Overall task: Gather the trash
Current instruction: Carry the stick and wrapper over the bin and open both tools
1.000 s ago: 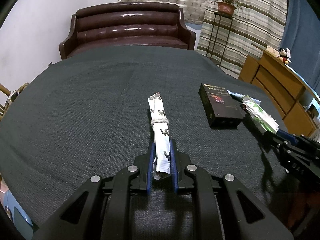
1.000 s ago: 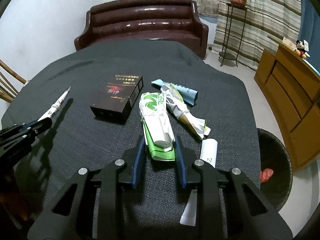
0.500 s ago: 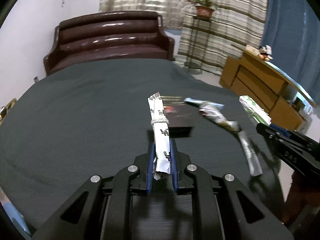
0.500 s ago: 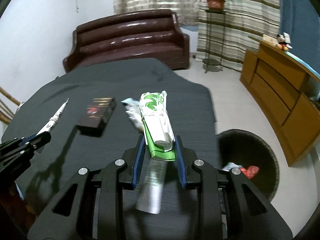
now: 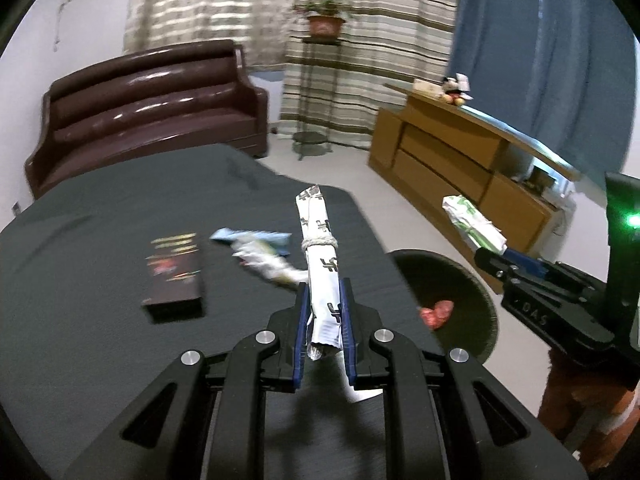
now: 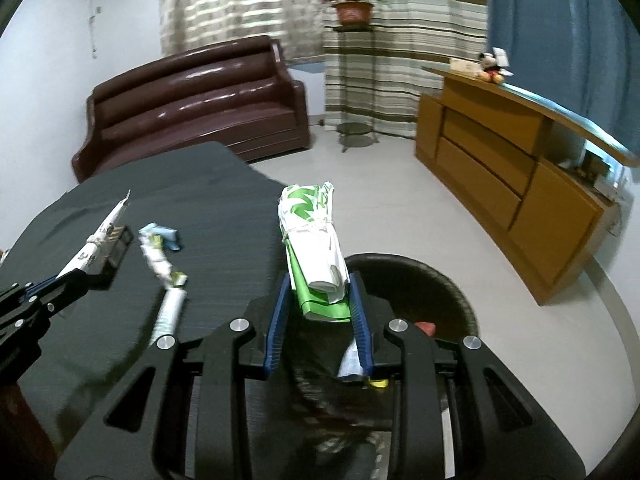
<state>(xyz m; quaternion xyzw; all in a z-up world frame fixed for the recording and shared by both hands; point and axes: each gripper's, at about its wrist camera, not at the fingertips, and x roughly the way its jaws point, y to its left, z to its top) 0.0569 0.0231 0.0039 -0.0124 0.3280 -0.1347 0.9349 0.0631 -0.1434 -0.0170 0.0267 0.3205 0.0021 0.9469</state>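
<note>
A: Where is the bin lying?
B: On the floor past the tabletop edge, directly under the green-and-white packet that the right gripper is pinching, long axis pointing forward.
A: And the left gripper?
B: It is clamping the white tied roll over the tabletop; the bin is lying to its right, so the right hand is nearer.

Brown leather sofa, striped curtains, wooden sideboard, pale floor.

green-white bundle carried over bin
</note>
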